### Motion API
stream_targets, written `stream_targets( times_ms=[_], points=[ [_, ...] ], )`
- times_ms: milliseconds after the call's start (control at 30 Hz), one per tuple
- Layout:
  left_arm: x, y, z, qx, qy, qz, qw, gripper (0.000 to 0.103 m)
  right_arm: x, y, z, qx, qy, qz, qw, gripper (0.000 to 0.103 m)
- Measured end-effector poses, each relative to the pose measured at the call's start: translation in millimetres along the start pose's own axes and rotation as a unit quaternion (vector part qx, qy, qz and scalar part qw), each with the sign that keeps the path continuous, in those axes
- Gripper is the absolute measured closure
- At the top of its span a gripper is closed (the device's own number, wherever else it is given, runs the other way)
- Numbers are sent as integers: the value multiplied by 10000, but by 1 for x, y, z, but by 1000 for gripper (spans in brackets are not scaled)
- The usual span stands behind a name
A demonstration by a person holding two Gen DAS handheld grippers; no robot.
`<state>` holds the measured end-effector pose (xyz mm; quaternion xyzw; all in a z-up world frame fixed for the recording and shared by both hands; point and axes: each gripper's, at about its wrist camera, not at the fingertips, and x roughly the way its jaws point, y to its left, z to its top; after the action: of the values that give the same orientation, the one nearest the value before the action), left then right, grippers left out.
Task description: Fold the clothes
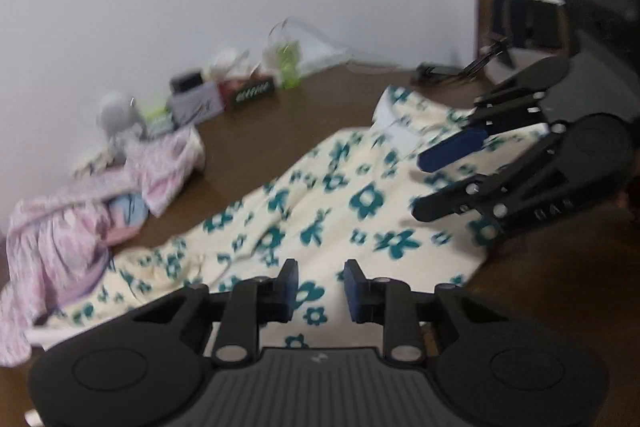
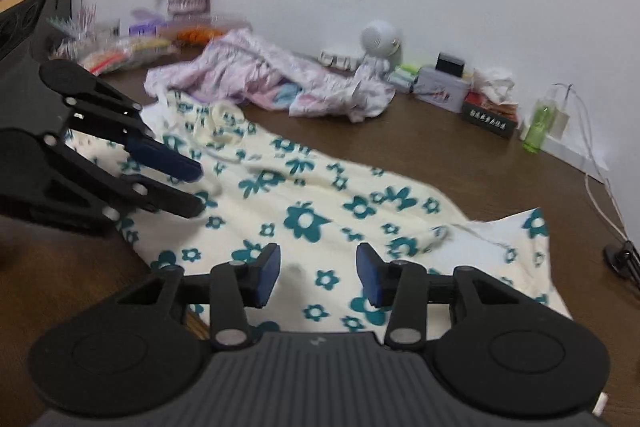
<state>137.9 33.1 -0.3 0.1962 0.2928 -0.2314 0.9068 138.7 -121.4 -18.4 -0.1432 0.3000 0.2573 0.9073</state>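
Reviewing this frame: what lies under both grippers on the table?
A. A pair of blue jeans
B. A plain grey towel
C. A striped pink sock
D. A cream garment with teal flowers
D: the cream garment with teal flowers is spread on the brown table beneath both grippers.

No text you can read. Dark box [image 2: 489, 121], far beyond your right jaws to the right, carries white characters, too blurred. Same box [image 1: 253, 91] ahead of left jaws: illegible.
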Motion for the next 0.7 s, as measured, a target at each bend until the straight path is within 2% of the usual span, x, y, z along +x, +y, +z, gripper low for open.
stream_targets(
  times_ms=[100,200,333,467,567,700],
  points=[
    [9,9,-8,-257,49,235,9994,78,7,-6,-10,78,115,-89,9999,59],
    [9,21,-17,-566,15,360,9977,65,-1,-14,-19,266,112,-232,9993,55],
    [2,43,-28,-824,36,761,9937,64,-16,-29,-36,456,99,-598,9971,56],
    [-3,61,-37,-1173,-2,665,9909,64,-21,-45,-47,652,107,-840,9943,56],
    [-2,60,-36,-1133,-25,679,9912,64,-22,-50,-48,758,115,-827,9936,56],
    [-22,66,-35,-1389,-180,586,9884,60,-31,-51,-47,800,34,-812,9935,56]
  ],
)
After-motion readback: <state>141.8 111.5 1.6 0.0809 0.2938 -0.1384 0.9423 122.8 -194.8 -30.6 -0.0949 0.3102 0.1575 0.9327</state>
